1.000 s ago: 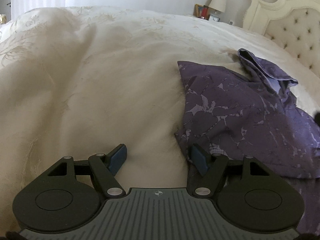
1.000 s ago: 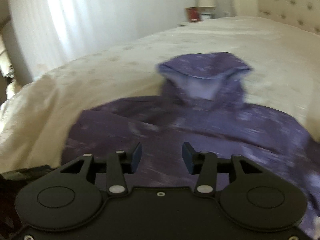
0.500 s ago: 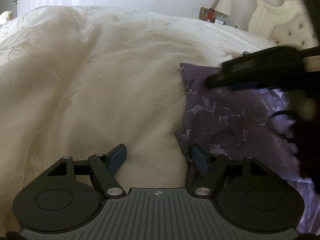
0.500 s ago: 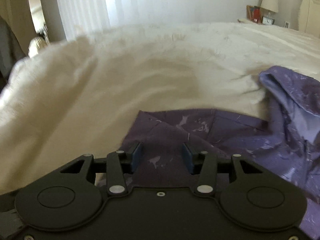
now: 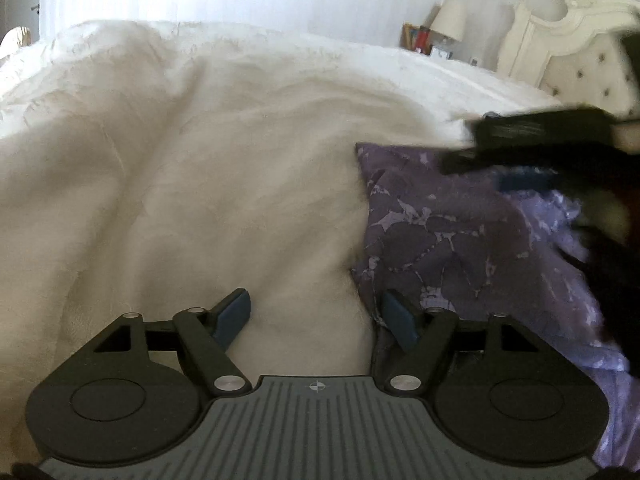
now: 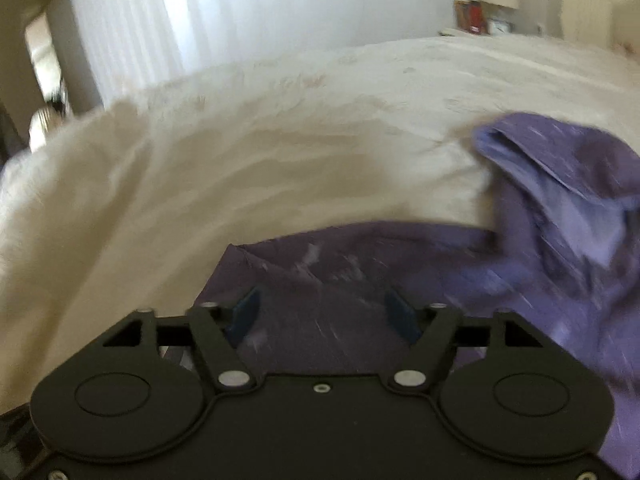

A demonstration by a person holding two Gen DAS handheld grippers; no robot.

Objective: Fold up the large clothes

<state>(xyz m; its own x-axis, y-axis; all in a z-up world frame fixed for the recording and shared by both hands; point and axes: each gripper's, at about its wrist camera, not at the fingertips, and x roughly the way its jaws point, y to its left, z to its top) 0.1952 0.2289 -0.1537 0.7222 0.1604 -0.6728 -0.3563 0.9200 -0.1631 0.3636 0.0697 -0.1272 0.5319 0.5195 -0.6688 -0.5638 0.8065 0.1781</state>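
A purple patterned hoodie [image 5: 472,240] lies on a cream bedspread [image 5: 180,184]. In the left wrist view my left gripper [image 5: 316,316] is open and empty at the hoodie's left edge; its right finger touches the fabric. My right gripper shows there as a blurred dark shape [image 5: 532,140] above the hoodie's far corner. In the right wrist view my right gripper [image 6: 324,312] is open over the hoodie's [image 6: 400,276] left corner, with the hood [image 6: 560,172] bunched at the right.
A cream tufted headboard [image 5: 576,56] stands at the far right. A nightstand with a lamp [image 5: 448,20] and small items is behind the bed. White curtains [image 6: 160,20] hang at the back. The bedspread spreads wide to the left.
My right gripper has opened wider and swung left to the hoodie's near left corner. My left gripper has stayed at the hoodie's left edge.
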